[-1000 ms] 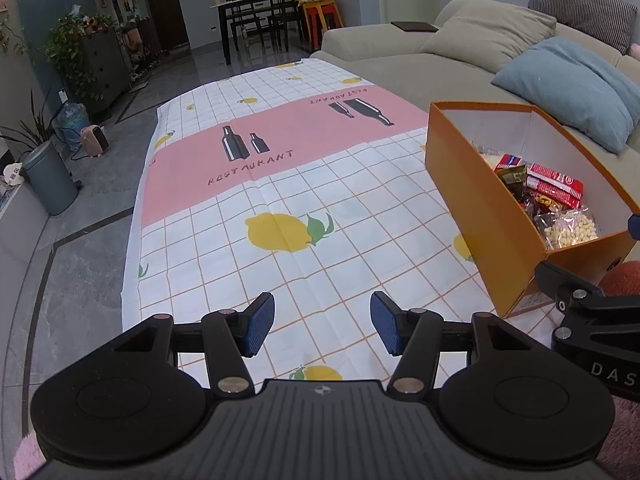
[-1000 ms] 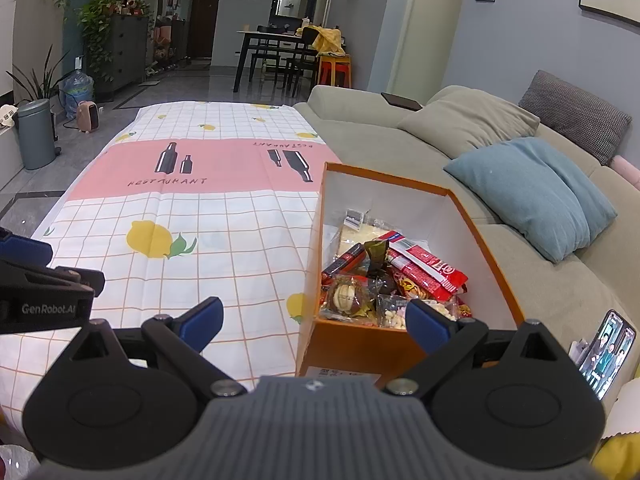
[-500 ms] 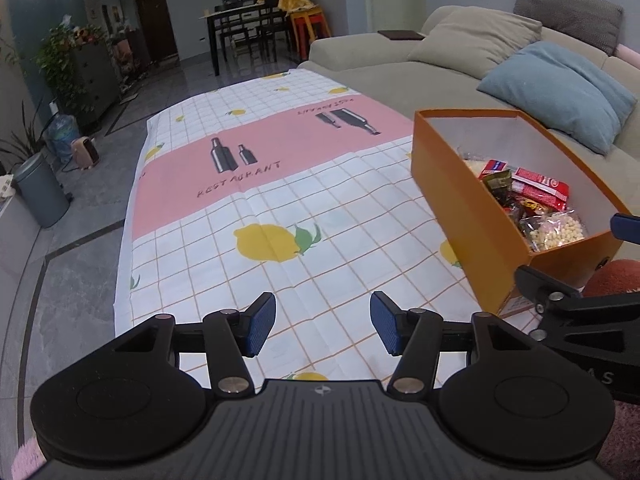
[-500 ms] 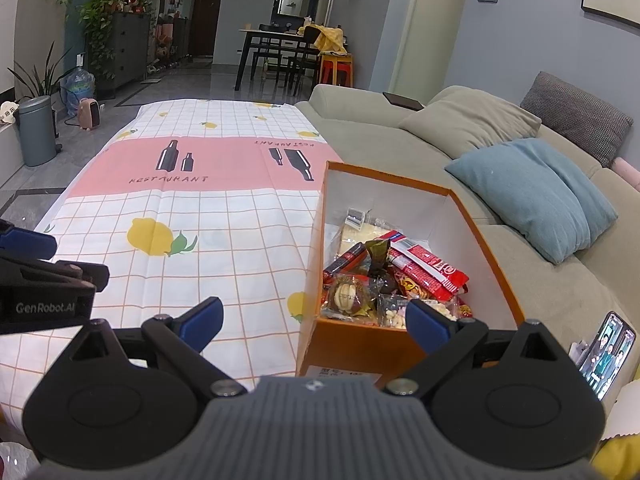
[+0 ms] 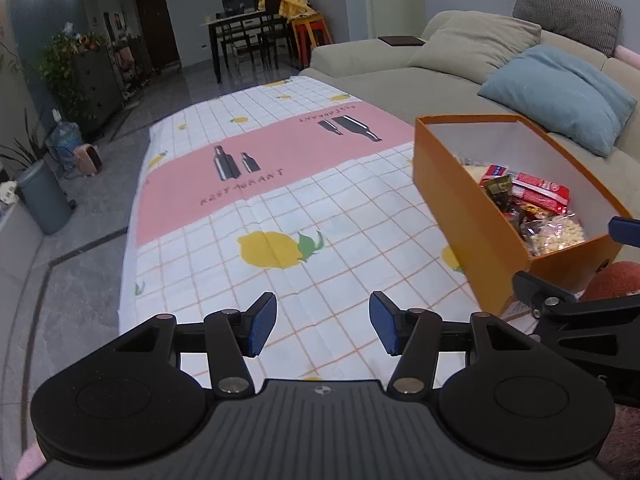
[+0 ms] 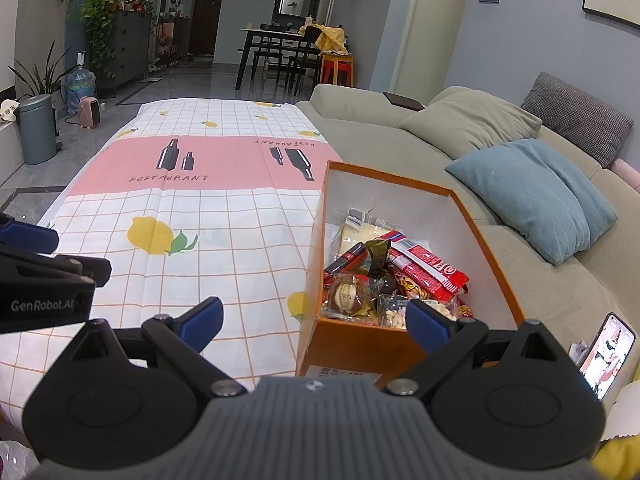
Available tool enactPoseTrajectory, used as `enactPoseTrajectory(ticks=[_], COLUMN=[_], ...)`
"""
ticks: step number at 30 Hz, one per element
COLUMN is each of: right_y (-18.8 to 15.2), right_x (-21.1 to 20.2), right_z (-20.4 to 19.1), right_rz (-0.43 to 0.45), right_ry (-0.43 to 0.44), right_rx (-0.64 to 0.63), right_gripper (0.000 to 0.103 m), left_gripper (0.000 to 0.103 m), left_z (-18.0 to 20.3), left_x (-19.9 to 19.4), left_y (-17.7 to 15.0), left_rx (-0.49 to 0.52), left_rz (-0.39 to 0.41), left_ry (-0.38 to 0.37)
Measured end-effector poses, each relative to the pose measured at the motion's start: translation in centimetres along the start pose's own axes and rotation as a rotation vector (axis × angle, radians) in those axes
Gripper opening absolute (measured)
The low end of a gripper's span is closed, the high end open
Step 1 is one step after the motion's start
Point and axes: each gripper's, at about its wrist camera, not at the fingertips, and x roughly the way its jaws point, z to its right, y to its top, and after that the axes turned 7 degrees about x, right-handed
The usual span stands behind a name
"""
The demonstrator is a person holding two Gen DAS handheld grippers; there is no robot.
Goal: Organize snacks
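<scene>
Living-room counter looks unchanged since a second ago: snacks all boxed, both jaws wide, holding nothing.

Pretty dim indoor light, ceiling spots glowing top left. Heavy fisheye warping at the edges, but focus stays sharp.

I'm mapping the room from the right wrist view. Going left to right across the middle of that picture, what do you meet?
Grey round trash bin → pink-and-white checked lemon tablecloth → open orange cardboard box of snacks → blue-grey sofa cushion.
</scene>
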Motion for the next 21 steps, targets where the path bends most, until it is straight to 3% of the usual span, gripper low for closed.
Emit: enactPoseTrajectory(ticks=[10,21], right_y=[-0.02,0.04], right_x=[0.03,0.03], right_z=[0.15,0.24], right_rz=[-0.002,-0.002], right_ry=[0.002,0.003], right_rx=[-0.005,-0.008], right_gripper=[0.095,0.095], left_gripper=[0.064,0.064], left_z=[0.37,0.34], left_x=[-0.5,-0.57], left_y=[0.05,0.08], left_rx=[0.021,0.014], left_rz=[0.023,0.021], left_ry=[0.031,0.007])
